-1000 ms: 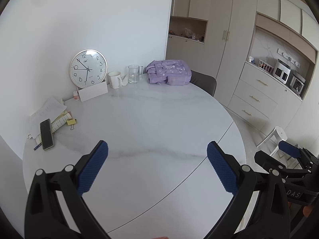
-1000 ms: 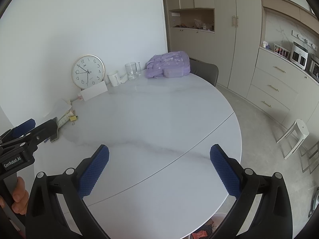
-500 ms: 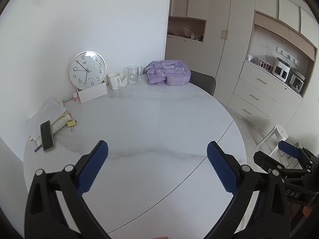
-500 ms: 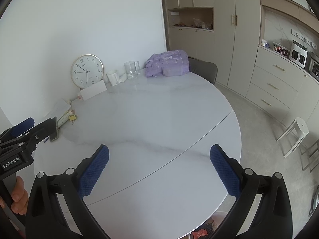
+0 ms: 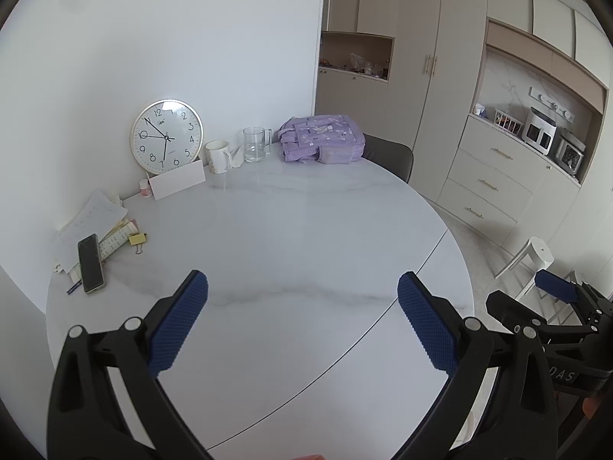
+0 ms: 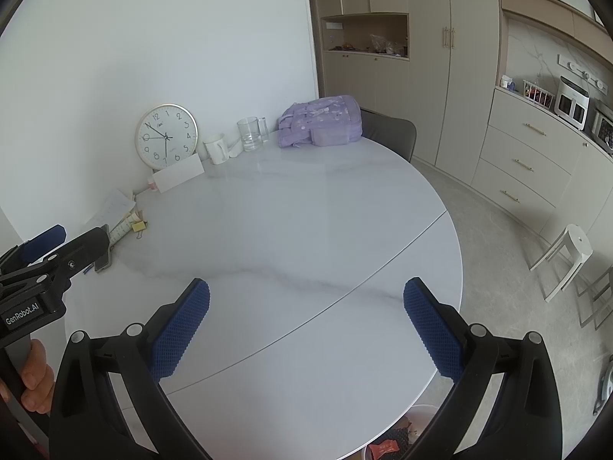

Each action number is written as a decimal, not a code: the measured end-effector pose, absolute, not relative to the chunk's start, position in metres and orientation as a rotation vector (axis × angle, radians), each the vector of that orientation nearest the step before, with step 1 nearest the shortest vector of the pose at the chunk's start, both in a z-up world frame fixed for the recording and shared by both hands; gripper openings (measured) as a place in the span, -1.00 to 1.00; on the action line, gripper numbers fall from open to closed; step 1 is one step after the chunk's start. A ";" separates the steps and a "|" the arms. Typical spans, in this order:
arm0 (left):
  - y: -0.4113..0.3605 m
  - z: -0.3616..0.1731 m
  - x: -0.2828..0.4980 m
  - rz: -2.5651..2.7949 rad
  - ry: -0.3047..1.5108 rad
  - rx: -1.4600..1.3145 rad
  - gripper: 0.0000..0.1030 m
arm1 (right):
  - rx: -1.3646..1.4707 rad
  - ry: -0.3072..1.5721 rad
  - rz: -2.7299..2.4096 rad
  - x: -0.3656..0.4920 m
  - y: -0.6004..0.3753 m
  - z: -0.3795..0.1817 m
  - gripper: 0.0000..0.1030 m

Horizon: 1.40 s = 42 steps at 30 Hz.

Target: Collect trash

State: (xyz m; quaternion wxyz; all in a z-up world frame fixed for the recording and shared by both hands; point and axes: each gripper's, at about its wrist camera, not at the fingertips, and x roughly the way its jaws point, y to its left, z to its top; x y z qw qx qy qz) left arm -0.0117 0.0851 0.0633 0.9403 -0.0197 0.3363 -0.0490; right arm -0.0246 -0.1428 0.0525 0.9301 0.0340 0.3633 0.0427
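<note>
Right now you hold the left gripper [image 5: 302,318] and the right gripper [image 6: 306,324] over the round white marble table [image 5: 291,230], both with jaws wide apart and nothing between them. No obvious trash lies on the bare middle of the table; the only likely litter, red wrappers in a pale bin [image 6: 387,448], sits at the bottom edge of the right wrist view, under the table rim. Judge carefully before you reach. At the left of the left wrist view, the loose white papers [image 5: 90,220], black phone [image 5: 91,262] and yellow binder clip [image 5: 138,239] may not be rubbish. Further right, the round wall clock [image 5: 167,136], white mug [image 5: 218,156], clear glass mug [image 5: 254,144] and lilac backpack [image 5: 322,138] line the far rim, so keep clear of them.
</note>
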 end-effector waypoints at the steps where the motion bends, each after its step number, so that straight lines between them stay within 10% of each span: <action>1: 0.085 0.063 -0.012 -0.102 0.688 -0.041 0.85 | 0.070 0.745 0.088 -0.024 -0.143 0.053 0.95; 42: 0.076 0.067 -0.017 -0.127 0.676 -0.012 0.85 | 0.097 0.758 0.080 -0.025 -0.148 0.049 0.95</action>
